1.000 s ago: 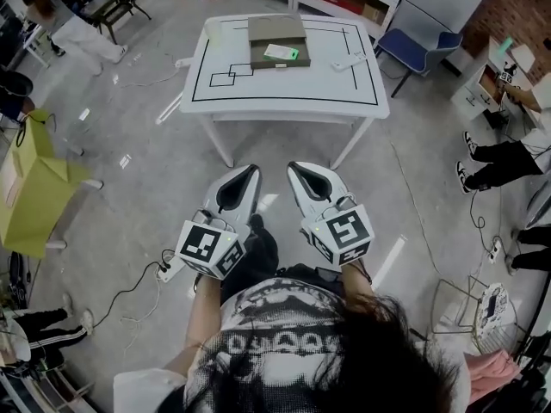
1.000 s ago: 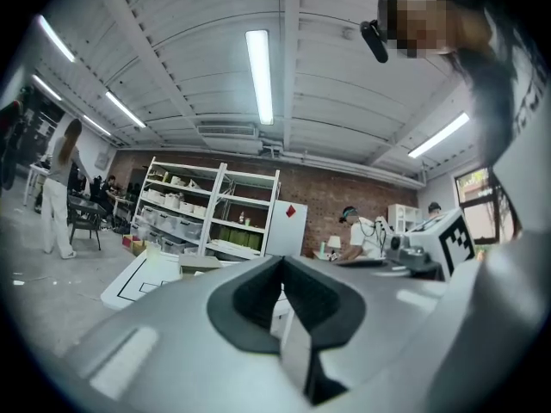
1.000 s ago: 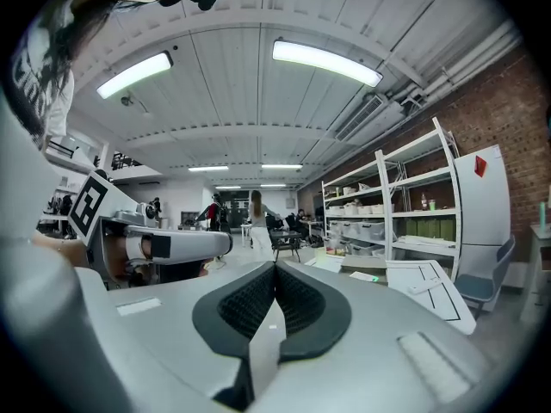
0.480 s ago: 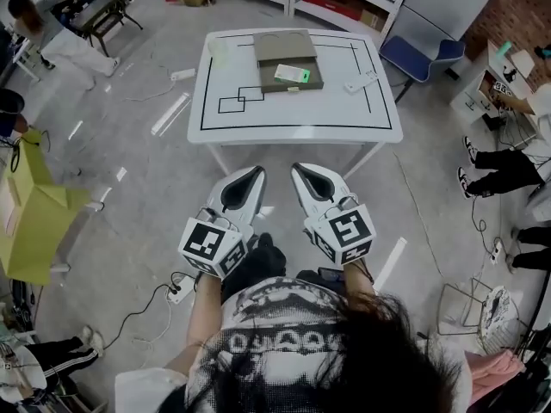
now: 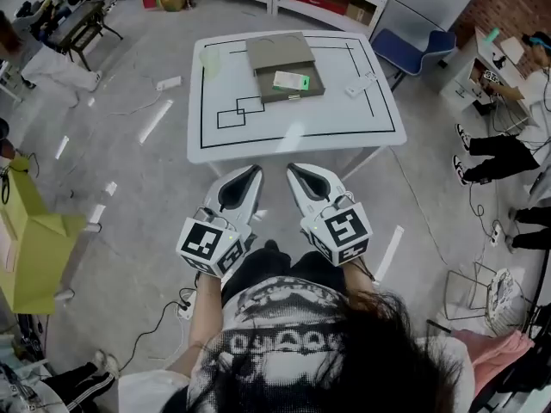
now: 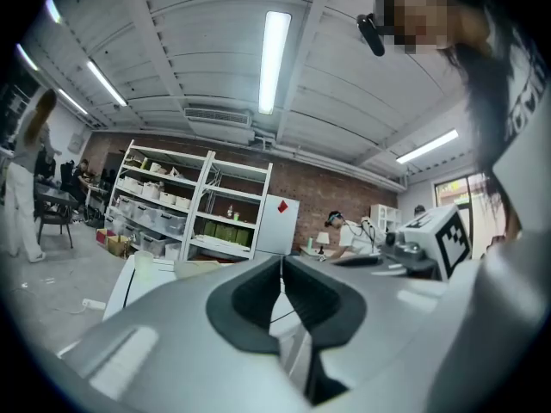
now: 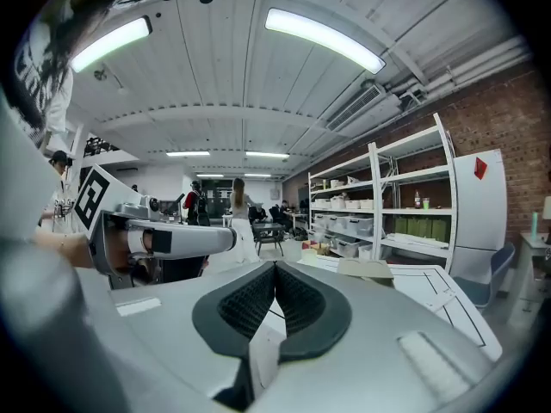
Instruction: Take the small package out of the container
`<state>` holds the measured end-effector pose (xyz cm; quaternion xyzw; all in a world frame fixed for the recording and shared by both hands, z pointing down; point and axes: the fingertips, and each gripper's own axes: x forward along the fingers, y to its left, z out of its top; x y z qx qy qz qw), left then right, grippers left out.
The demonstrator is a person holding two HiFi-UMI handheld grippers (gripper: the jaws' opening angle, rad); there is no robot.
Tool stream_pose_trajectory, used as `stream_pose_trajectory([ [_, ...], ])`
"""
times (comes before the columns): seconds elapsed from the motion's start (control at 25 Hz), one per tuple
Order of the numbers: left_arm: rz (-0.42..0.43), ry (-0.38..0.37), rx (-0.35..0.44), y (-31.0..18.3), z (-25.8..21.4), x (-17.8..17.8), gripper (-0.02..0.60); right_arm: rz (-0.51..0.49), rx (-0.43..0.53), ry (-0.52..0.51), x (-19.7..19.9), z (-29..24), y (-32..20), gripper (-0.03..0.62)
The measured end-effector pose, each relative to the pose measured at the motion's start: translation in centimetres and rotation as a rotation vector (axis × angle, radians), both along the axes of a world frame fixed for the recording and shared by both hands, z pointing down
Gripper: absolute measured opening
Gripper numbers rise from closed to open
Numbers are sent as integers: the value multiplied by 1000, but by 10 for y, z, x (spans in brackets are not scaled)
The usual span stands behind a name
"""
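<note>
The main risk is a clumsy pick. The small package (image 5: 291,81) lies flat inside the container (image 5: 288,95), a shallow olive-grey box that sits open on the far half of the white bench (image 5: 293,132). The package is the only thing visible in the box. It rests toward the box's right side, and what looks like a paler lid or flap lies just beyond it. A package that flat leaves little edge to pinch, so the tips may skate over it, or may catch the box wall and push the whole container along the smooth bench top. The left tool (image 5: 256,169) and the right tool (image 5: 291,168) hang side by side, well short of the container and just off the bench's near edge. Each has its jaws pressed together on nothing, so whichever one goes in must first spread them; arriving with them pressed together would only prod the package deeper into the box. A translucent cup (image 5: 210,59) stands just left of the container. It looks light enough to tip, so a wide reach from the left could knock it over. Steadying the box with one tool would probably lower all of these risks.
</note>
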<state>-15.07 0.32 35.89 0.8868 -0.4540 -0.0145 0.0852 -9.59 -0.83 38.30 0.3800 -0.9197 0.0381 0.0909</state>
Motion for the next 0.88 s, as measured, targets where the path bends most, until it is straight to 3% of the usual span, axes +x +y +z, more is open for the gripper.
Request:
stream_pose_trajectory([
  [0.44, 32, 19, -28, -32, 14, -1, 0, 44, -28, 22, 4, 12, -29, 0],
  [0.88, -22, 0, -47, -93, 20, 6, 0, -16, -32, 12, 12, 15, -98, 3],
])
